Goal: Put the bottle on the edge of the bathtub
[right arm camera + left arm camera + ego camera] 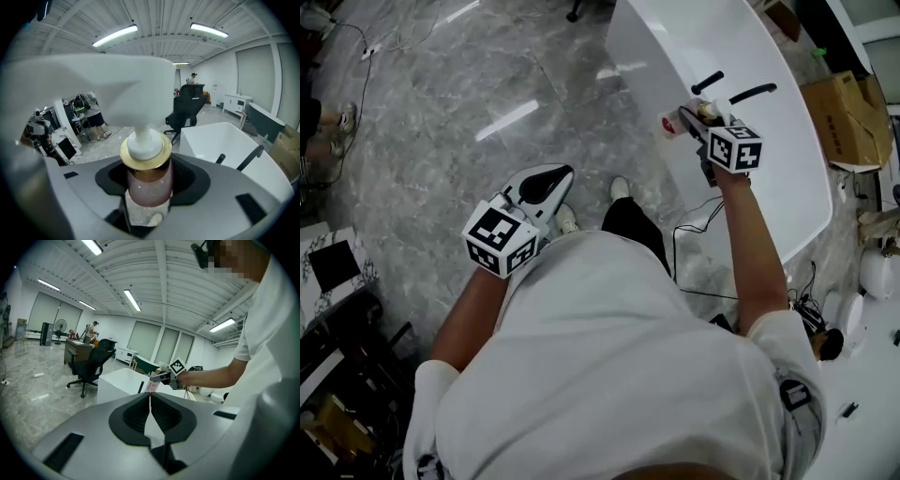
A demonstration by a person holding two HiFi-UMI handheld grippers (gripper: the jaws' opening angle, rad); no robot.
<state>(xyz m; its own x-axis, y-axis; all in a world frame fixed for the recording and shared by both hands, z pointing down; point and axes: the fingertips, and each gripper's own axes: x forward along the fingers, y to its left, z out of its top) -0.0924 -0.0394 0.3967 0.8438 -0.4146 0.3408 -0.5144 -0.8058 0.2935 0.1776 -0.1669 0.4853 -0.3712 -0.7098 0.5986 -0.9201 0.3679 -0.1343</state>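
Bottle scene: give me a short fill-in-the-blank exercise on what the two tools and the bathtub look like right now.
The right tool is shut on the ___.
The left tool is ___, with nothing between its jaws.
The bottle has a collar coloured ___.
The bathtub is coloured ___.
Missing words: bottle; shut; gold; white.

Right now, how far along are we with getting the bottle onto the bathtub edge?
Done: the pink pump bottle with gold collar is gripped in the right gripper. In hand: it hangs by the white bathtub, near its edge. Left: set it on the edge and release. Meanwhile the left gripper is shut, empty.
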